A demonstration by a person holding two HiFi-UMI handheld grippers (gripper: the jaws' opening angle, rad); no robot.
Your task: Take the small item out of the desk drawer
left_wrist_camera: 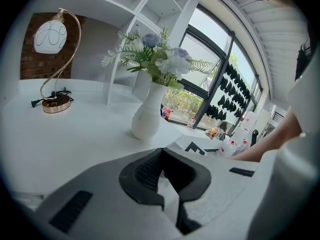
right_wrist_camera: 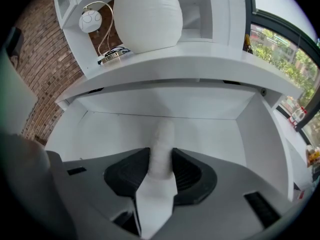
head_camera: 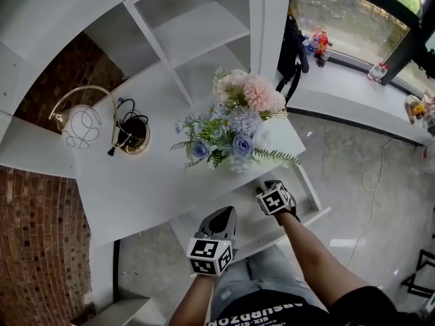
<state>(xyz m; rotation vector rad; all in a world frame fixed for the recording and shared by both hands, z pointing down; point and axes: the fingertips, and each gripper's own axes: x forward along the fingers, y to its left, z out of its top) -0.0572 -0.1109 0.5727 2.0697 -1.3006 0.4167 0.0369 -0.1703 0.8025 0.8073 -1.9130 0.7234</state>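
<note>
The white desk drawer stands pulled out under the desktop. In the right gripper view I look into its bare white inside. My right gripper is shut on a small white elongated item that sticks out past the pads, just above the drawer floor. In the head view the right gripper points steeply down into the drawer beneath the flowers, and the item is hidden there. My left gripper hovers at the desk's front edge, to the left of the drawer. Its jaws meet at the tips with nothing between them.
A white vase of pastel flowers stands on the desktop right above the drawer. A gold-stemmed lamp with a white shade and its black cord sit at the left. White shelves rise behind, and a brick wall is at the left.
</note>
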